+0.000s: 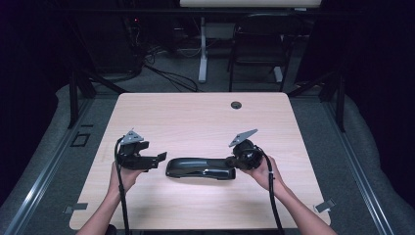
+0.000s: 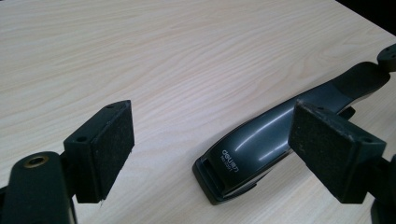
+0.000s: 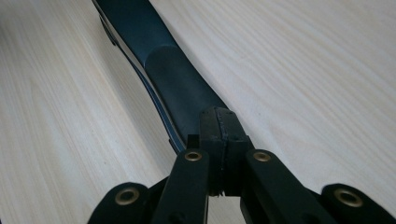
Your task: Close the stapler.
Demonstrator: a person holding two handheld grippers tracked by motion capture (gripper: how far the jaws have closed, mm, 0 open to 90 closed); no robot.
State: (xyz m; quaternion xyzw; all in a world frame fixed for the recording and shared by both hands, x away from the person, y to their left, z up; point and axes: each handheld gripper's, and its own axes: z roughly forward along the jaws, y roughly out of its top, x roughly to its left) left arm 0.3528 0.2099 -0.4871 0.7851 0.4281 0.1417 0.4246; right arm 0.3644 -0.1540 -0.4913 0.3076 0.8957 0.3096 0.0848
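Inspection at the bench, both hand-held grippers in my hands.

Object: one long black stapler, lying flat on the bare wood, nearer the near edge than the far edge and roughly midway between the left and right edges. It runs parallel to the near edge. In the left gripper view its branded front end faces me; no damage is visible there.

Left hand-held gripper: jaws stand wide, nothing between the pads. It is held just off the stapler's left end, level with it, apart from it. The left gripper view shows one pad well clear of the stapler and the other in front of the body, not pressed on it.

Right hand-held gripper: jaws fully closed together. The right gripper view looks straight down the length of the stapler from its closed tips, which sit at or on the rear end of the top arm. Whether they press on it or merely rest there I cannot tell.

Judgement: the step in hand appears to be steadying the stapler at its rear end while the left side lines up to take the front. The next move calls for bringing the open left jaws around the front end, square to the body, before closing, with the right kept steady so the stapler does not skid along the smooth top.
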